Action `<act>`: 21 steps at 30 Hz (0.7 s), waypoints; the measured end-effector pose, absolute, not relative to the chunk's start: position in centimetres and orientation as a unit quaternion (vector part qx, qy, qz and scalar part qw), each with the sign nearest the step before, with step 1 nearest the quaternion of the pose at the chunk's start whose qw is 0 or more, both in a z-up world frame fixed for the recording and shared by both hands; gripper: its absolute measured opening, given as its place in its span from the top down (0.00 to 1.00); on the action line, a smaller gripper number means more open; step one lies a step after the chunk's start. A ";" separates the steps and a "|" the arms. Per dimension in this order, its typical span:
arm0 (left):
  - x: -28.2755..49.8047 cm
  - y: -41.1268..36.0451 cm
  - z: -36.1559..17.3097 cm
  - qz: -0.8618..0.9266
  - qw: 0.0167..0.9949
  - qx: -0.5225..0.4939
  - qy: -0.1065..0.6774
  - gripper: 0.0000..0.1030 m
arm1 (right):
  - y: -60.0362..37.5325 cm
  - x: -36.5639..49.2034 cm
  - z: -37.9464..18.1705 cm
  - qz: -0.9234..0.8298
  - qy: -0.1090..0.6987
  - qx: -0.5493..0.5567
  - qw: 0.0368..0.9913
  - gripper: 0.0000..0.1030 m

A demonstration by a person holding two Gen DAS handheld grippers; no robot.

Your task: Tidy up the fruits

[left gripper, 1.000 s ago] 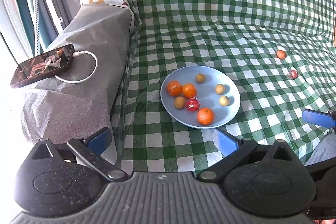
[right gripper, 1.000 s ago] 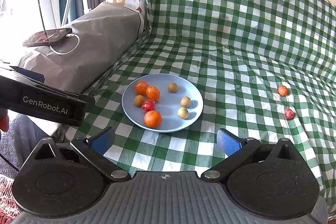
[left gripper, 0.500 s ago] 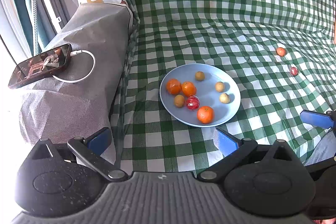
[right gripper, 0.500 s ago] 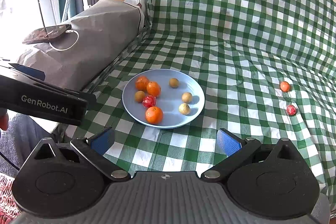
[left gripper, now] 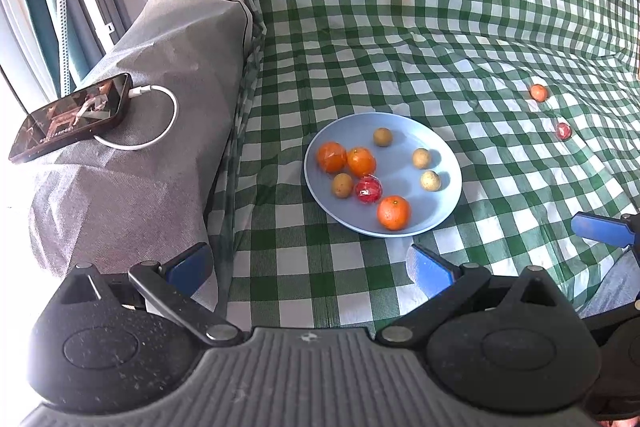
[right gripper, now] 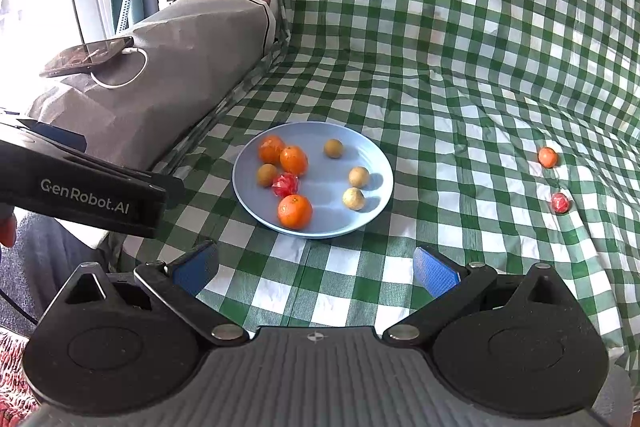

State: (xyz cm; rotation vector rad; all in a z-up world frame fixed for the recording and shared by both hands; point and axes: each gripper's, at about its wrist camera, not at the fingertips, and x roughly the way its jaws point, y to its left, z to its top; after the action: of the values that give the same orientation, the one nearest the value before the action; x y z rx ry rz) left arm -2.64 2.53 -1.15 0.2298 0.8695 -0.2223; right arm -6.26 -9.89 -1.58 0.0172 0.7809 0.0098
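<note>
A light blue plate sits on the green checked cloth and holds three oranges, a red wrapped fruit and several small tan fruits. Two loose fruits lie on the cloth to the right: a small orange one and a red one. My left gripper is open and empty, near the plate's front edge. My right gripper is open and empty, just in front of the plate. One blue finger of the right gripper shows in the left wrist view.
A grey covered armrest stands to the left with a phone and white cable on it. The checked cloth rises up the backrest behind. The left gripper's body crosses the right view's left side.
Both grippers have shifted slightly; the plate and loose fruits sit a little higher in both views than one second ago. Nothing was picked up or released.
</note>
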 end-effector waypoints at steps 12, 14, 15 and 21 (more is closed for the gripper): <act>-1.7 1.9 -1.6 -0.108 0.890 0.117 0.427 0.00 | -10.6 -5.6 -2.4 0.003 0.393 0.022 0.919 0.01; -1.4 1.8 -1.6 -0.108 0.890 0.118 0.428 0.00 | -10.8 -5.4 -2.5 0.001 0.395 0.026 0.918 0.01; -1.3 1.7 -1.6 -0.108 0.890 0.118 0.428 0.00 | -10.9 -5.4 -2.6 0.001 0.396 0.027 0.918 0.01; -0.5 1.5 -1.4 -0.107 0.891 0.112 0.427 0.00 | -11.3 -5.1 -2.9 -0.004 0.400 0.032 0.916 0.01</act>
State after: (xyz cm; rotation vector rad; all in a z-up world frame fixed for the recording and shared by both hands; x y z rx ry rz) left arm -0.51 1.48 -1.39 0.2331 0.8869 -0.2220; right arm -5.13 -11.33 -2.88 0.0666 0.8229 -0.0086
